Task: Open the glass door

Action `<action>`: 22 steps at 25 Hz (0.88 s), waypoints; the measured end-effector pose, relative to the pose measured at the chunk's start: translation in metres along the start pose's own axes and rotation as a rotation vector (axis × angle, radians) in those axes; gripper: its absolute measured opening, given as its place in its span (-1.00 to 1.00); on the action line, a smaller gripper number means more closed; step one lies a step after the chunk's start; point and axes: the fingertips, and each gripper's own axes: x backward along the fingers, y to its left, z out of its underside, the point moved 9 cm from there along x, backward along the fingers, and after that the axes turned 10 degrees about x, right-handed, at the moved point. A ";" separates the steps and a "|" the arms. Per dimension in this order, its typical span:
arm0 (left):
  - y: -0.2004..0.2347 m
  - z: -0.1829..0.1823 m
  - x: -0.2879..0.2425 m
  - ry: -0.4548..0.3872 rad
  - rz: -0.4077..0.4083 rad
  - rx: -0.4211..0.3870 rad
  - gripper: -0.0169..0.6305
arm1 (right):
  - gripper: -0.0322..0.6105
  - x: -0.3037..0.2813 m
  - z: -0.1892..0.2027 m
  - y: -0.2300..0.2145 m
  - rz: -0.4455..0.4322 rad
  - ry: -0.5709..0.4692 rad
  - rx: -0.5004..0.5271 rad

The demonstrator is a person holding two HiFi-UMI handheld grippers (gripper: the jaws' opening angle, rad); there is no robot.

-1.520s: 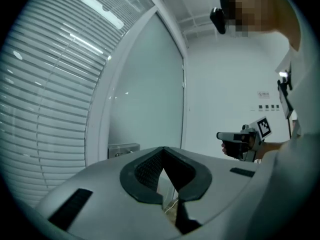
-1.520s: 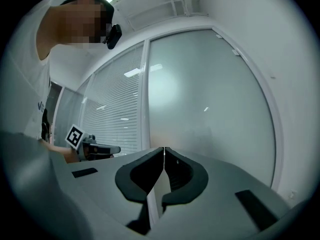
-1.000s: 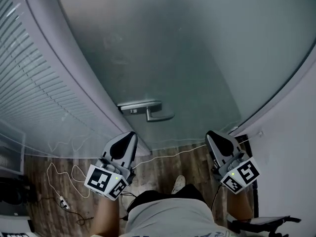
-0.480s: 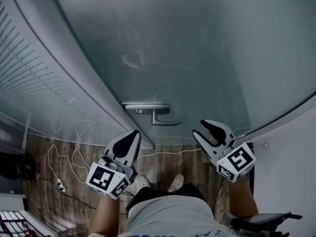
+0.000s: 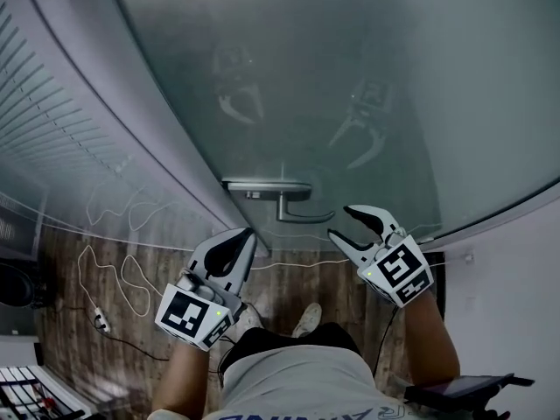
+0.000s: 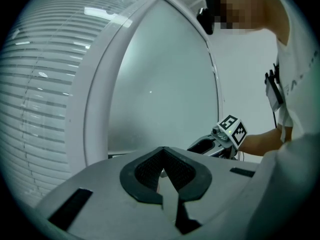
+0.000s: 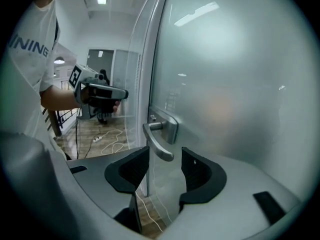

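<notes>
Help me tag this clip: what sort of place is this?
Probably an office interior: a frosted glass door with a silver lever handle, white horizontal blinds beside it, and wood-plank flooring.

My head camera sits high and looks steeply down, taking in the left gripper (image 5: pixel 238 234), the right gripper (image 5: pixel 339 220), the glass door (image 5: pixel 350 77) ahead of their fingers and the floor (image 5: pixel 289 287) beneath them. The left gripper's camera looks almost level along its fingers at the door. The right one looks along its opening fingers, very near the handle (image 7: pixel 159 146), which shows in their gap, clear of both. Each gripper camera catches the other gripper sideways. All three share the door.
</notes>
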 end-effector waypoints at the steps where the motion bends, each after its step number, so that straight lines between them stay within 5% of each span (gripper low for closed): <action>1: 0.002 0.001 0.000 0.002 0.001 0.002 -0.95 | -0.33 -0.005 0.000 0.001 -0.010 0.018 0.009; 10: 0.006 0.003 0.002 0.011 -0.001 0.018 -0.95 | -0.36 -0.022 -0.001 0.003 -0.015 0.112 0.057; 22: 0.005 0.005 0.005 0.001 0.005 0.016 -0.95 | -0.49 -0.030 0.007 0.007 0.017 0.111 0.019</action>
